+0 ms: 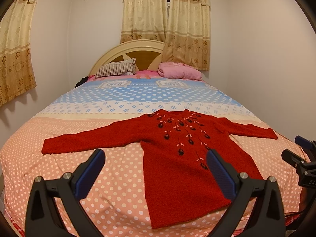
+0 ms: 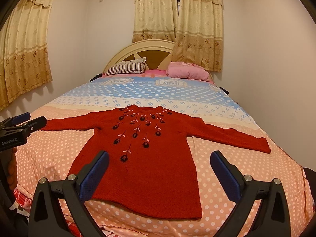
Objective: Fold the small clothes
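Note:
A small red knitted sweater (image 1: 177,158) with dark embroidered flowers lies flat, front up, on the polka-dot bedspread (image 1: 118,187), sleeves spread to both sides, hem toward me. It also shows in the right wrist view (image 2: 150,158). My left gripper (image 1: 156,167) is open and empty, held above the hem's left part. My right gripper (image 2: 160,169) is open and empty, held above the hem. Each gripper shows at the edge of the other's view: the right one (image 1: 298,154), the left one (image 2: 21,126).
A striped pillow (image 1: 116,69) and a pink bundle of bedding (image 1: 179,71) lie at the headboard (image 1: 138,47). Curtains (image 1: 165,19) hang behind the bed and on the left wall. The bedspread's front edge (image 2: 138,229) drops off just below the hem.

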